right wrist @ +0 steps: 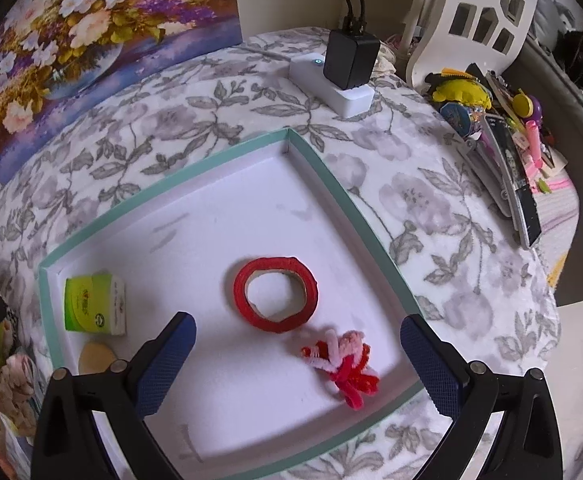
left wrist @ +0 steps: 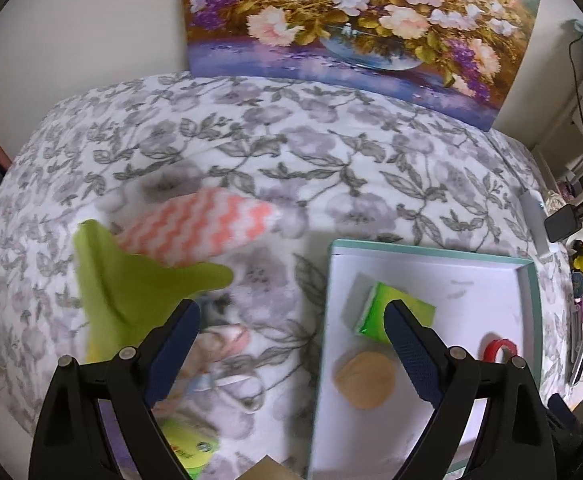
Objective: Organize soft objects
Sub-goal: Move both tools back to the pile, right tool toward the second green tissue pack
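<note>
Both grippers pointed steeply down over a bench draped in a grey floral blanket (right wrist: 431, 200).

Left gripper (left wrist: 291, 316): fingers (left wrist: 407, 348) spread wide, nothing between them, straddling the left wall of a shallow white tray with a teal rim (left wrist: 431, 249). To its left on the blanket, a lime-green cloth (left wrist: 131, 284) bunched up, overlapping a pink-and-white zigzag cloth (left wrist: 199, 224). Lower in that view, blurred soft items, not identifiable.

Right gripper (right wrist: 297, 336): fingers (right wrist: 431, 364) fully apart, empty, above the tray's near right corner. Inside the tray: a red tape roll (right wrist: 275, 296) lying flat near the middle, a red-and-pink pipe-cleaner bundle (right wrist: 341, 364) just in front of it toward the right finger, a green tissue pack (right wrist: 93, 304) at the left wall, and a round tan sponge (right wrist: 95, 358) just below the pack.

Behind, a flower painting (left wrist: 351, 20) leaning on the wall; a white power block with a black adapter (right wrist: 349, 64) on the blanket beyond the tray.
</note>
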`<state>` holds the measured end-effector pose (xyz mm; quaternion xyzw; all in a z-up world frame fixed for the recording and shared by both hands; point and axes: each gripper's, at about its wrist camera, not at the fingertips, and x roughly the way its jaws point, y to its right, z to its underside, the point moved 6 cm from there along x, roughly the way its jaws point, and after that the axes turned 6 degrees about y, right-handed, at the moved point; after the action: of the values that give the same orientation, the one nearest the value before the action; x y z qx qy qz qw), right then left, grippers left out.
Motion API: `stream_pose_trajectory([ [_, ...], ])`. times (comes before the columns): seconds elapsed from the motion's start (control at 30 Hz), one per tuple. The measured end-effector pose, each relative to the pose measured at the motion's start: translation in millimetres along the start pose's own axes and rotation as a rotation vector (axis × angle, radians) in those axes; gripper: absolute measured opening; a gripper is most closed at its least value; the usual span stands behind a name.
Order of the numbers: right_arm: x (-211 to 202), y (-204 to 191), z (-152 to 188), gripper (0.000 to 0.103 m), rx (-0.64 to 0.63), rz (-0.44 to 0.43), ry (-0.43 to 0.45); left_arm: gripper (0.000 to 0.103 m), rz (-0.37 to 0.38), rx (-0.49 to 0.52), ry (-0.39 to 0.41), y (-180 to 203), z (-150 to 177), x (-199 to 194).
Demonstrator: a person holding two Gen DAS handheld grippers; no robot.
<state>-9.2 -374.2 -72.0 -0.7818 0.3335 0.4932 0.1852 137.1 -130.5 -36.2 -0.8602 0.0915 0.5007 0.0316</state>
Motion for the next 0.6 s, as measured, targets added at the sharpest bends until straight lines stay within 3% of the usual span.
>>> stream_pose_trajectory([
  [0.47,-28,-19,34,0.103,-0.062,-0.008,-0.033,0.093,-0.092,-0.044,-0.035,-67,31,-29],
  [0.6,-32,-20,45,0.103,-0.081,-0.004,-0.046,0.093,-0.063,-0.098,-0.075,-85,44,-31],
])
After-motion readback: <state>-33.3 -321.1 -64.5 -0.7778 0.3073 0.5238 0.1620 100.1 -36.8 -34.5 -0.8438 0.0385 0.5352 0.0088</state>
